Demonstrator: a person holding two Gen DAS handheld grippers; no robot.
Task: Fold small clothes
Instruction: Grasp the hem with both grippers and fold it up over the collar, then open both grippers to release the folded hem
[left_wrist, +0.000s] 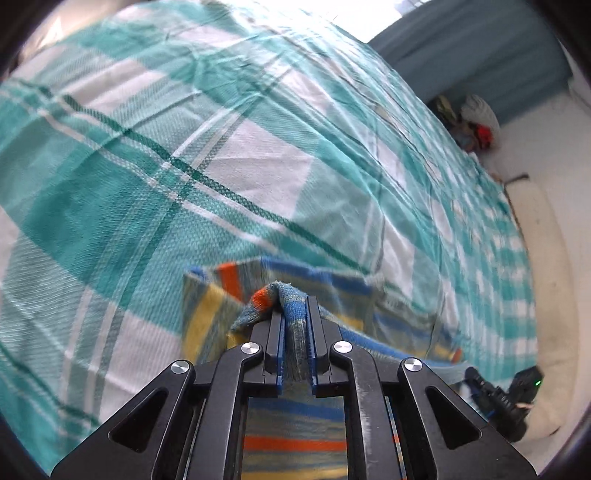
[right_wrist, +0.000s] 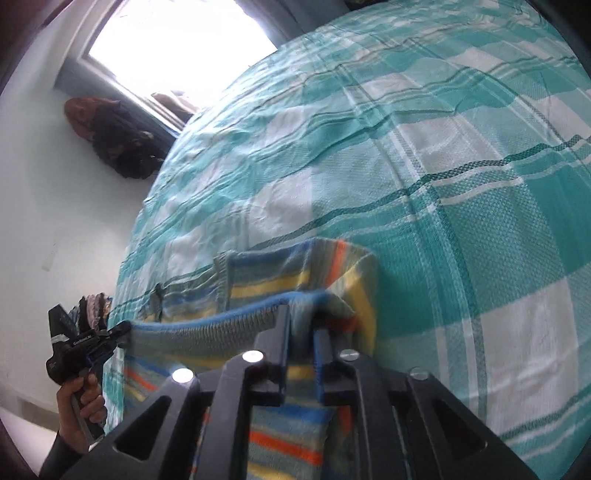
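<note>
While both my tools lean down over the bed, the striped knitted garment in blue, yellow, orange and grey (left_wrist: 295, 446) hangs between them, its lower part already lying doubled on the teal-and-white checked woven bedspread (left_wrist: 184, 166) just beyond the fingertips. My left gripper (left_wrist: 295, 310) has a bunched fold of the knit wedged between its blue-lined black fingers (left_wrist: 275, 332), which stand close together and pinch the cloth. My right gripper (right_wrist: 301, 325) has the garment's blue ribbed hem running into its gap; there the jaws stand a little wider, and with the blur I cannot tell whether the pads press on the cloth. From the right wrist view the hem stretches leftward to the other tool, which a hand (right_wrist: 83, 402) in a dark sleeve grips by its handle at the near left edge of the bed. Far off, a heap of dark clothes (right_wrist: 110, 136) sits on the floor by the bright window (right_wrist: 177, 48). I see no basket or box anywhere.
</note>
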